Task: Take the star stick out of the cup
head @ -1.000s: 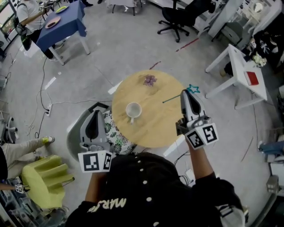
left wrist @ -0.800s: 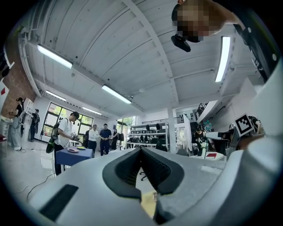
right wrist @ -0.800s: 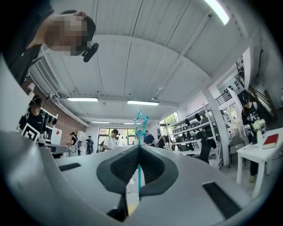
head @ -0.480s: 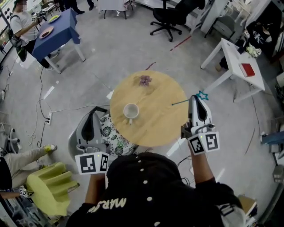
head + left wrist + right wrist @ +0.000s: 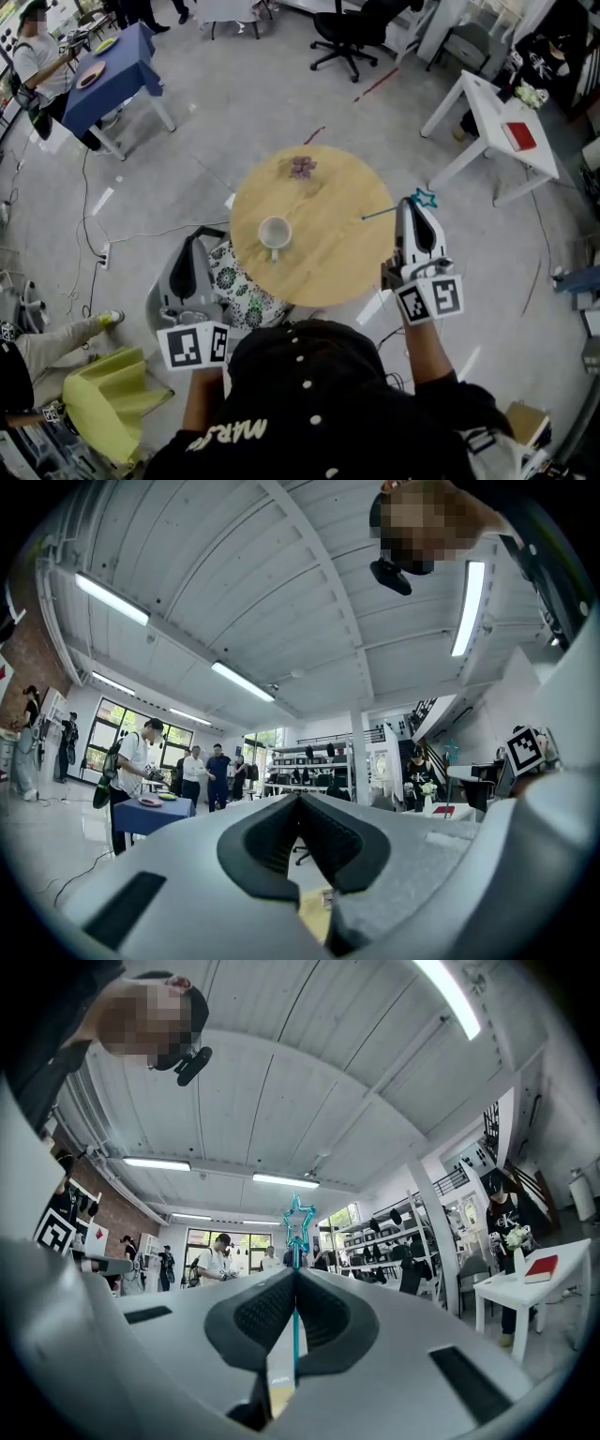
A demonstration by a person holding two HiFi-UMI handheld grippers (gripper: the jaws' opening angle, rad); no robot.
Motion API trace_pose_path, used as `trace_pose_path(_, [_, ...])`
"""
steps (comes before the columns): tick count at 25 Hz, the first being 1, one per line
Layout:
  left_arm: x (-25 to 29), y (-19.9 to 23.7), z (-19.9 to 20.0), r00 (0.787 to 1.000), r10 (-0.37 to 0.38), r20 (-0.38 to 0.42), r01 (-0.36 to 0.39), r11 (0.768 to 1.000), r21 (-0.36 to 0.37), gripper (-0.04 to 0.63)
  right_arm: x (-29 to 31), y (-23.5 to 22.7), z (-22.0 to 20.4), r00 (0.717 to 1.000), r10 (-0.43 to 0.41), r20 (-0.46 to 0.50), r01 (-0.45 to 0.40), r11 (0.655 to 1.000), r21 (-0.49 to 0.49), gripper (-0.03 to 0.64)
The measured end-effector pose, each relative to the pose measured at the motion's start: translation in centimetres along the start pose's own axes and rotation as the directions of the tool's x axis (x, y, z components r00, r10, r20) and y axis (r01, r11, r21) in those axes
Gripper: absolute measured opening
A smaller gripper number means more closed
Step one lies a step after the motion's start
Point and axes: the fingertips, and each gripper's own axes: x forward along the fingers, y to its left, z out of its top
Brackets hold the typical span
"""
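Head view: beside the right edge of the round table [image 5: 328,262], the right gripper [image 5: 413,202] is seen clamped on the star stick [image 5: 425,199], which is already clear of the cup [image 5: 275,232] near the table's middle. Off the table's left edge, the left gripper [image 5: 194,246] is held with jaws together, empty. Removal is judged done, and a set-down on bare tabletop is called for next. Only a small purple object [image 5: 302,167] at the table's far edge is to be avoided.

Grey floor [image 5: 244,103], white ribbed ceiling [image 5: 281,592]
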Motion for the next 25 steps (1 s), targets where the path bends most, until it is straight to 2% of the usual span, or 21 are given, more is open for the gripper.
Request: trace_pose_path(25, [0.1,-0.3,-0.4,1.000,0.010,-0.002,-0.010,1.000,-0.001,0.005,0.8,0.2,-1.1,0.999,0.023,-0.041,-0.024,0.999,-0.036,0.006])
